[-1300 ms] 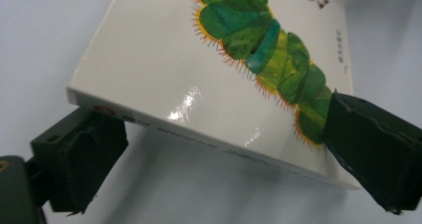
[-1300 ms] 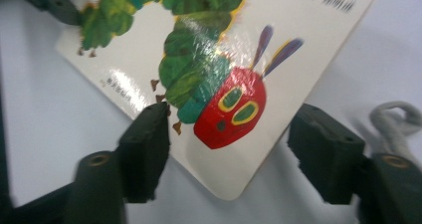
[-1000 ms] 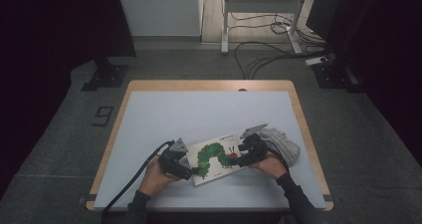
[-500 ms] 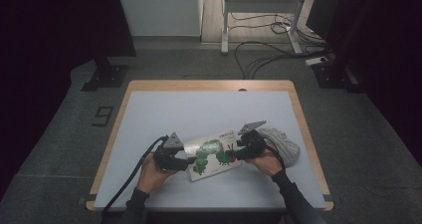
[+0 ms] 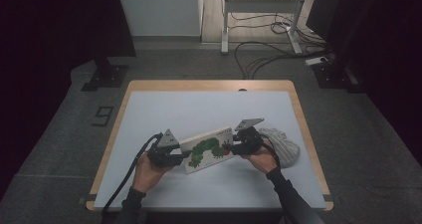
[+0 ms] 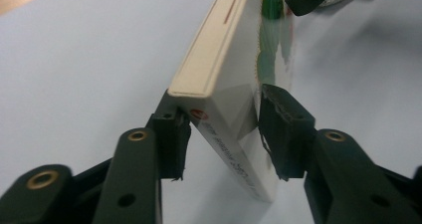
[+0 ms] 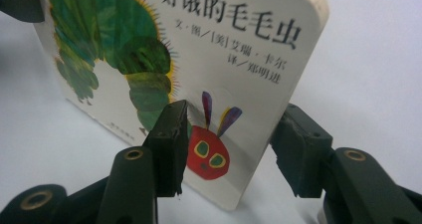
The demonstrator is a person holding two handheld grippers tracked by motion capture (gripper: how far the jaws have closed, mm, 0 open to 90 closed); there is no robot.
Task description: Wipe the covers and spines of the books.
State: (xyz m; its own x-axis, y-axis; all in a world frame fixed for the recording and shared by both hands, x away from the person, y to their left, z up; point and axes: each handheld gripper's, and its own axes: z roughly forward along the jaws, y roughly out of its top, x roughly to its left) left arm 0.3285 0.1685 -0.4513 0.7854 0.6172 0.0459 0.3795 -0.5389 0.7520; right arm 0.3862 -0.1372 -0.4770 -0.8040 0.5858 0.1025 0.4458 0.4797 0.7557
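Ahead of your jaws the white table point(image 5: 199, 109) lies open. Between them stands the tilted book point(image 5: 209, 148); just behind your right gripper point(image 5: 240, 147), the striped cloth point(image 5: 284, 147) blocks retreat.

In the high view, the person's forearms run off the bottom edge, and the left claw point(image 5: 180, 154) and right claw point(image 5: 235, 148) cover both ends of the picture book point(image 5: 209, 150), so the pads' contact with it is too small to tell. The striped cloth point(image 5: 283, 147) at right centre is partly hidden behind the right hand point(image 5: 263, 160). In the left claw view, the book's cover point(image 6: 271, 50) is seen edge-on and blurred toward the top, where it is cut off. In the right claw view, the caterpillar point(image 7: 119, 50) is cut by the top edge, and one jaw hides part of its body.
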